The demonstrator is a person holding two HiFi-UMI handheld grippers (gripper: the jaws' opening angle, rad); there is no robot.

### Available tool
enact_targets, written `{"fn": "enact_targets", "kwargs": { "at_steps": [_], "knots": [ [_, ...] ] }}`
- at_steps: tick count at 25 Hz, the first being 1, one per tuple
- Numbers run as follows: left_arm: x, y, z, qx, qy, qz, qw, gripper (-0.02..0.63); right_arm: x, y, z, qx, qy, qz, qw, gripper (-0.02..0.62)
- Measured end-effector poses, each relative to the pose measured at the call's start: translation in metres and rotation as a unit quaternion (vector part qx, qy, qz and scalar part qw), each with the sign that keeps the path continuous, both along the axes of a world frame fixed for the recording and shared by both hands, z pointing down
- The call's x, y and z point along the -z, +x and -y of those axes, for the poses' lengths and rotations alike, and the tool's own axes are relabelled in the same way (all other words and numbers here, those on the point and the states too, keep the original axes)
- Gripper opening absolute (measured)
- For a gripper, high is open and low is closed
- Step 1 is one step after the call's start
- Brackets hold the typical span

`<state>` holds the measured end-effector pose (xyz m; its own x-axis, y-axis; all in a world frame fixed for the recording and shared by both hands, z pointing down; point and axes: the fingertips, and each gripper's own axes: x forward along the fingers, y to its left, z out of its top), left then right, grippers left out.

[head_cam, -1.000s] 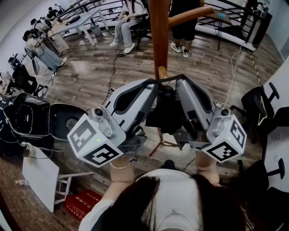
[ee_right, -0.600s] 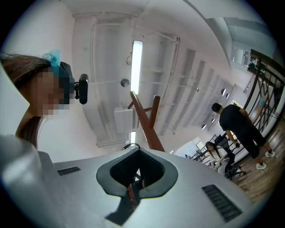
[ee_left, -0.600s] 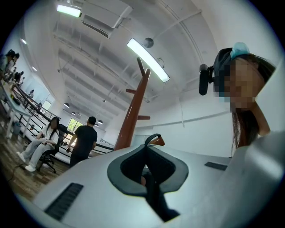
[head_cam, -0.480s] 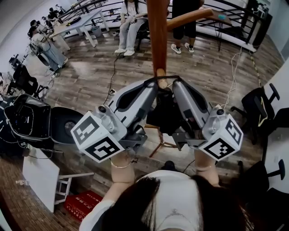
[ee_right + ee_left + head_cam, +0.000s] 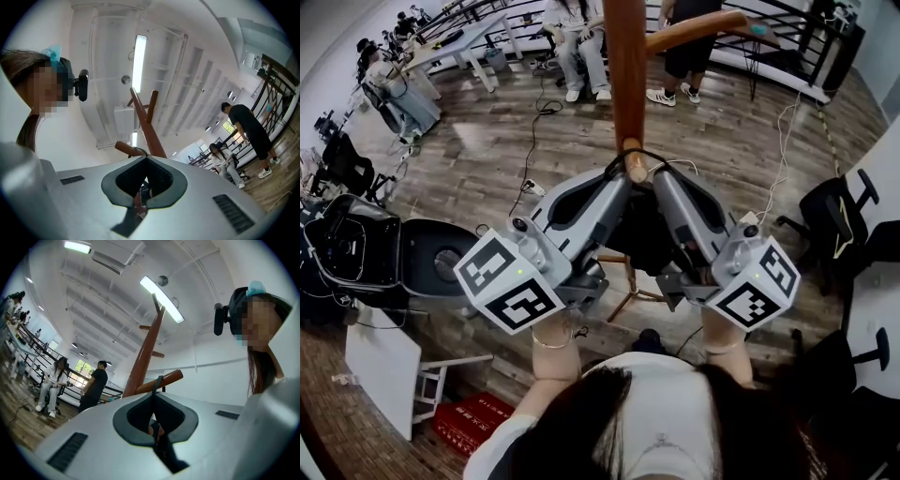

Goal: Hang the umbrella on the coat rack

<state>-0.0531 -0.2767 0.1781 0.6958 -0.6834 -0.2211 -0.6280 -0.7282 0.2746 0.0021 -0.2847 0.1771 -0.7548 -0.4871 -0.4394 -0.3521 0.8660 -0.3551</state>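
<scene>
Hard to make out the umbrella (image 5: 645, 234) from the head view: only a dark bundle wedged between the two grey gripper bodies, its shape and full length hidden behind them. Hanging below the lower peg (image 5: 635, 167) of the wooden coat rack (image 5: 626, 75), by a thin black strap (image 5: 627, 153) looped up and over the peg's rounded end.

Left gripper (image 5: 154, 393): jaws closed together at the tips, pinching the strap just beneath the peg. Right gripper (image 5: 146, 157): likewise closed at the tips on the same thin strap, from the opposite side of the peg. Behind each pair of closed tips, through the window between the jaw pads, blurred dark and reddish shapes, too unclear to name.

Rack pole cut off by the top edge of the head view; an upper peg (image 5: 698, 33) branching off to the right, also clipped. Base mostly covered by the grippers, with only a bit of wooden foot (image 5: 628, 286) peeking out below them. Nothing visible of the person's hands beyond two wrists under the marker cubes.

Open wood floor (image 5: 487, 169) all round the rack. To the left, well apart, an open black case (image 5: 356, 248); lower left, a white stool (image 5: 389, 366) and a red crate (image 5: 473, 422). To the right, a black office chair (image 5: 836, 220), also well clear. A cable (image 5: 534, 131) trailing across the floor beyond the rack, and people sitting and standing farther back.
</scene>
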Motion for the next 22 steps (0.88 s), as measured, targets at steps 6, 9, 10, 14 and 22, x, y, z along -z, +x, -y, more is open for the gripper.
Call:
{"fn": "enact_targets", "kwargs": {
  "at_steps": [6,9,10,14,22],
  "knots": [
    [-0.008,0.001,0.001,-0.001,-0.008,0.003,1.0,0.009,-0.01,-0.004,0.001,-0.01,-0.006,-0.018,1.0,0.034],
    [-0.011,0.005,0.003,-0.003,-0.013,0.003,0.9999,0.009,-0.014,-0.002,0.004,-0.013,-0.01,-0.026,1.0,0.034],
    [-0.011,0.005,0.003,-0.003,-0.015,0.002,0.9999,0.009,-0.014,-0.003,0.004,-0.013,-0.01,-0.028,0.999,0.034],
    [-0.014,0.005,0.003,-0.007,-0.02,0.002,0.9998,0.009,-0.019,-0.006,0.005,-0.016,-0.014,-0.033,0.999,0.034],
    [-0.023,0.009,0.004,-0.007,-0.028,0.003,0.9996,0.009,-0.03,-0.009,0.007,-0.022,-0.024,-0.047,0.998,0.034]
  ]
}}
